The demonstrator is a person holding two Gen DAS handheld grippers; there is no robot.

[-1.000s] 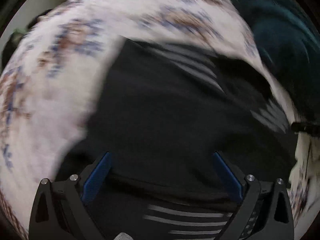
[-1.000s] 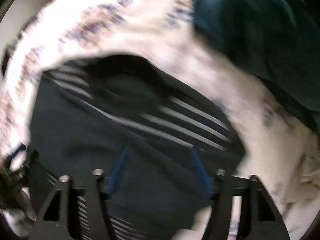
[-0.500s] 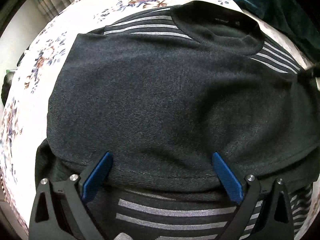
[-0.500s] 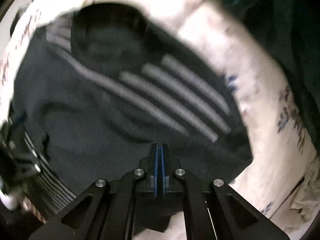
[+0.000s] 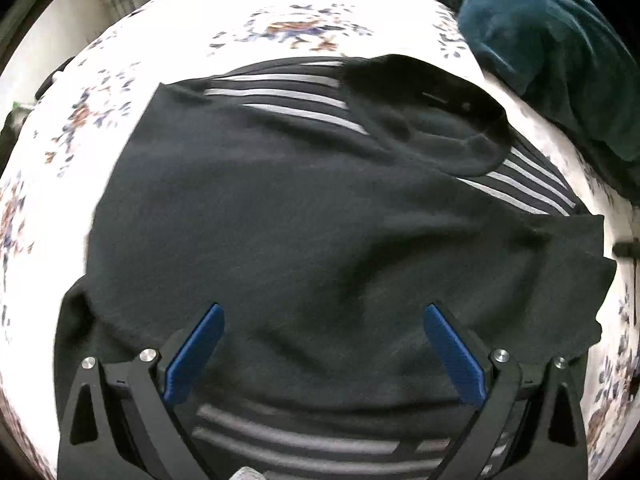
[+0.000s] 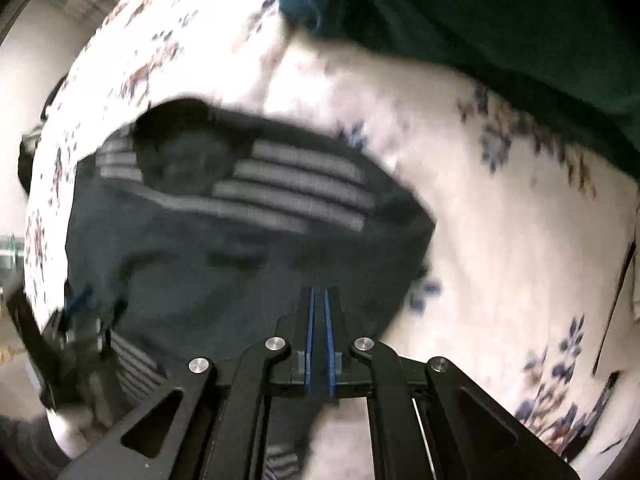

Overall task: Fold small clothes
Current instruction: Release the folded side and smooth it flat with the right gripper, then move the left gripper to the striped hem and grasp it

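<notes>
The shirt (image 5: pixel 304 232) lay on the floral sheet (image 5: pixel 100 120), hem doubled up toward the collar at 1 o'clock, I judged to halve it. My left gripper (image 5: pixel 320 344) hung over the fold, fingers spread wide, pinching nothing. My right gripper (image 6: pixel 318 320) was clamped at the shirt's right edge at 12 o'clock; cloth between its pads, I couldn't confirm.

My right wrist view is smeared with motion, so the grey stripes on the dark charcoal knit sweater (image 6: pixel 224 264) run together, and I cannot tell whether my right tongs (image 6: pixel 319 312), blue pads pressed together, have cloth between them. The teal plush blanket (image 5: pixel 552 48) is cut off by the frame edge, and my left tongs (image 5: pixel 322 344) hide the sweater's lower striped edge.
</notes>
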